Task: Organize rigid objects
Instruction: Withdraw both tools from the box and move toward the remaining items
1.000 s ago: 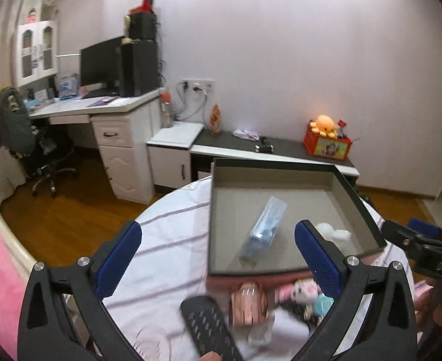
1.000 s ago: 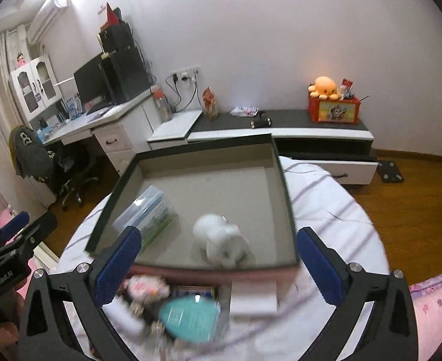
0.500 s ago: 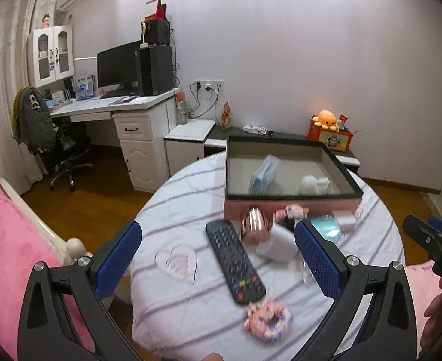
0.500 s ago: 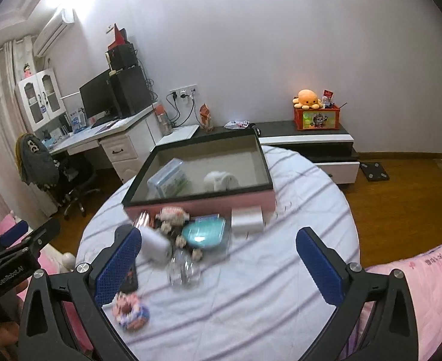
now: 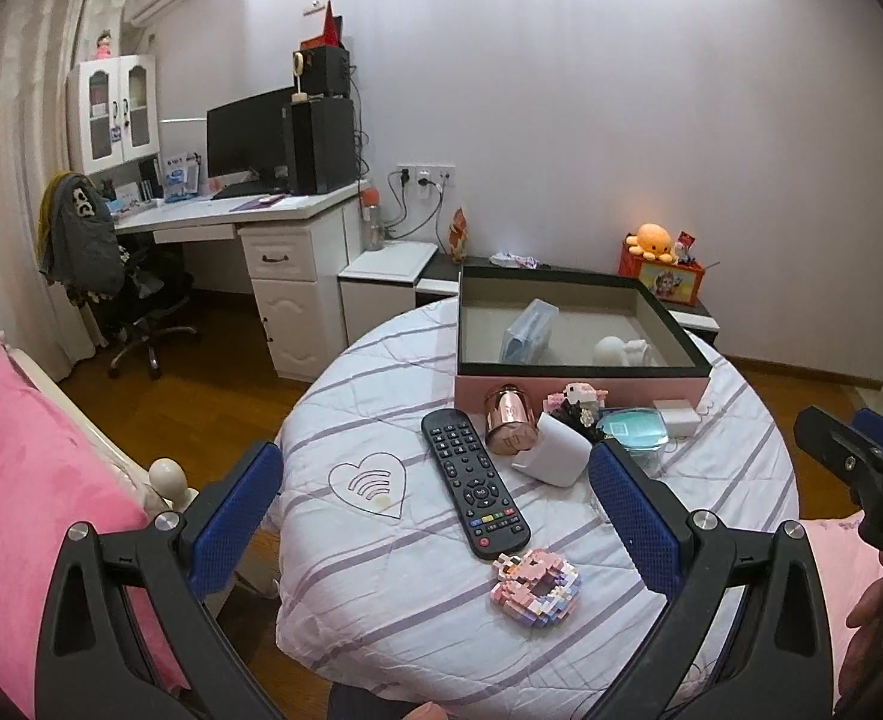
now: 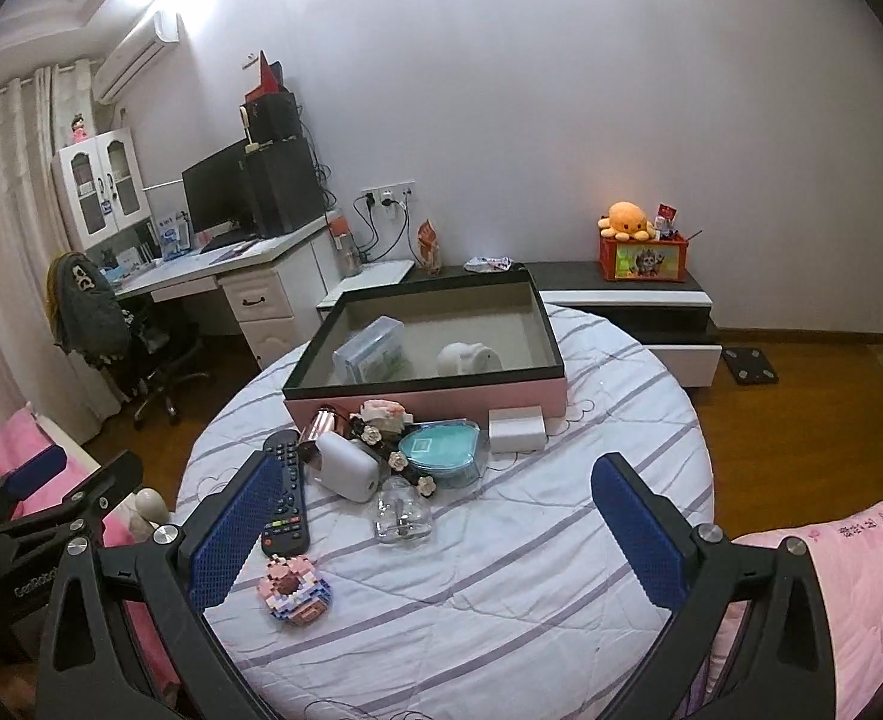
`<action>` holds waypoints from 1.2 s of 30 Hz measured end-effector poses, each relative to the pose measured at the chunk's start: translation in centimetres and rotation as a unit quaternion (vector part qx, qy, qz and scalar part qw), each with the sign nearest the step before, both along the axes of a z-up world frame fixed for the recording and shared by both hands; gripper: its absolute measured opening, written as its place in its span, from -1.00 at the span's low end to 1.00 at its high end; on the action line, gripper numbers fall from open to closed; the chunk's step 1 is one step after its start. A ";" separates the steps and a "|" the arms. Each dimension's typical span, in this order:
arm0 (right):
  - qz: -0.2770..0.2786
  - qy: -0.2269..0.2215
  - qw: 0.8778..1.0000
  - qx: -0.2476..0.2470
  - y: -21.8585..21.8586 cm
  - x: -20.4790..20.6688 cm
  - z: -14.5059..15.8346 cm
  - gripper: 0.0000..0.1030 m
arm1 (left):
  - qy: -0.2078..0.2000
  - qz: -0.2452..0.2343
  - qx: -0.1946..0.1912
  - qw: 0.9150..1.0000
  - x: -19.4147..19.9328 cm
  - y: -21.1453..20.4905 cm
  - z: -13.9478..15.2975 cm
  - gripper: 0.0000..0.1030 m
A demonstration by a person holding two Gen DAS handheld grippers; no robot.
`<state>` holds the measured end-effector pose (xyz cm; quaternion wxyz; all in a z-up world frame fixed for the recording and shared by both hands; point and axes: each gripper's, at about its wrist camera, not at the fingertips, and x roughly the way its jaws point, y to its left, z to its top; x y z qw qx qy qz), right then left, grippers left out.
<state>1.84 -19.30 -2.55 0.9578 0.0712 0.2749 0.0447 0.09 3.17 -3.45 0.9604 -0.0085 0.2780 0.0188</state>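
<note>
Overhead, both tools (image 5: 435, 510) (image 6: 435, 525) wide, empty.

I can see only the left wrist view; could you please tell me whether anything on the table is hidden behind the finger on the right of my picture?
Observer: Yes, a clear glass bottle sits on the table, on the near side of the teal box.
Operator: Thank you. Is the right gripper carrying anything?
Observer: No, the right gripper is open, with nothing between its fingers.
Operator: Is there anything on the floor at the far right?
Observer: A flat black square, possibly a scale, lies on the wood floor beside the low cabinet.
</note>
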 end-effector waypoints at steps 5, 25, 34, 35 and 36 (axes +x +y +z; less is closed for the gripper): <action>-0.001 -0.008 1.000 -0.007 0.5 -0.7 0.5 1.00 | -0.001 0.001 -0.001 1.000 -0.3 0.1 0.1 1.00; -0.002 -0.011 1.000 -0.012 0.8 -1.3 0.9 1.00 | 0.002 0.002 -0.002 1.000 -0.6 -0.1 0.0 1.00; -0.009 0.005 1.000 -0.016 0.2 -0.2 0.3 1.00 | 0.018 0.004 0.001 1.000 0.4 0.0 -1.3 1.00; -0.009 0.008 1.000 -0.017 0.2 0.1 0.2 1.00 | 0.022 0.004 0.003 1.000 0.9 0.0 -1.5 1.00; -0.010 0.012 1.000 -0.019 0.2 0.4 -0.1 1.00 | 0.027 0.004 0.005 1.000 1.3 0.0 -1.8 1.00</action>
